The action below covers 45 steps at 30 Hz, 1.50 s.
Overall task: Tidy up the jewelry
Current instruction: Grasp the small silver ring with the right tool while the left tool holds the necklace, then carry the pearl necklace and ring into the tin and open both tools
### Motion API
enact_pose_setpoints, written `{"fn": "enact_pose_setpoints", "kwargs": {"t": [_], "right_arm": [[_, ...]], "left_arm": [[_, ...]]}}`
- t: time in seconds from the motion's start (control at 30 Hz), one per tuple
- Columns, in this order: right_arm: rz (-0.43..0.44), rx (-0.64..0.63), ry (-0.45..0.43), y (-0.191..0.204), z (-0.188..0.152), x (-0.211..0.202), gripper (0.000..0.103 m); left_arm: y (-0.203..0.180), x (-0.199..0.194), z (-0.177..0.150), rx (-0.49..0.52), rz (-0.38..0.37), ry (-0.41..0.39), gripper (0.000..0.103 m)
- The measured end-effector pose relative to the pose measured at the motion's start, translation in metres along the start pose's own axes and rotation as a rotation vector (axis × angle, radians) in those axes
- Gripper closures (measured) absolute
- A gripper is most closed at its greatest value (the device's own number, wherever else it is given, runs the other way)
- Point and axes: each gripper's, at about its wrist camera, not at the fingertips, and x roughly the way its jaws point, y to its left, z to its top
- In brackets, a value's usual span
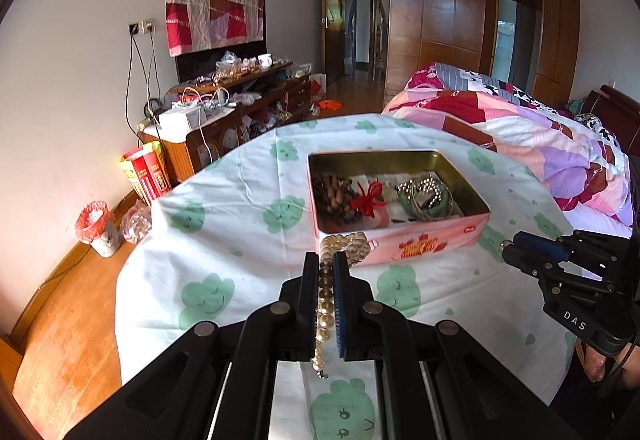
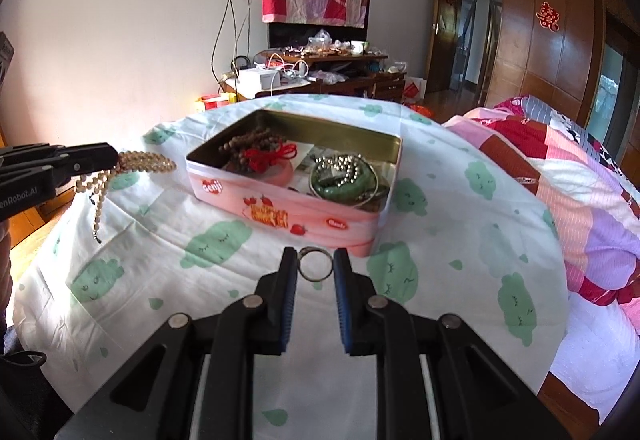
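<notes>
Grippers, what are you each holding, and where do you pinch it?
The left gripper clamps a pearl necklace along its strand, ends dangling. The right gripper pinches a small metal ring across its sides.

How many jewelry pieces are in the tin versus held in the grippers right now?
In the pink tin: 4 (brown bead string, red knot cord, silver bead strand, green bangle)
Left gripper: 1 pearl necklace
Right gripper: 1 ring
Total: 6
</notes>
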Motion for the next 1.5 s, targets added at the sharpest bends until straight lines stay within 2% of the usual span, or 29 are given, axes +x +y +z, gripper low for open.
{"fn": "enact_pose_setpoints", "kwargs": {"t": [0.6, 1.5], "right_arm": [[-0.015, -0.038, -0.069, -0.002, 0.041, 0.001, 0.083], [-0.041, -0.051, -0.098, -0.013, 0.065, 0.018, 0.083]], "left_arm": [[-0.018, 0.014, 0.043, 0.088, 0.016, -0.045, 0.097], [-0.035, 0.055, 0.064, 0.132, 0.045, -0.030, 0.097]]}}
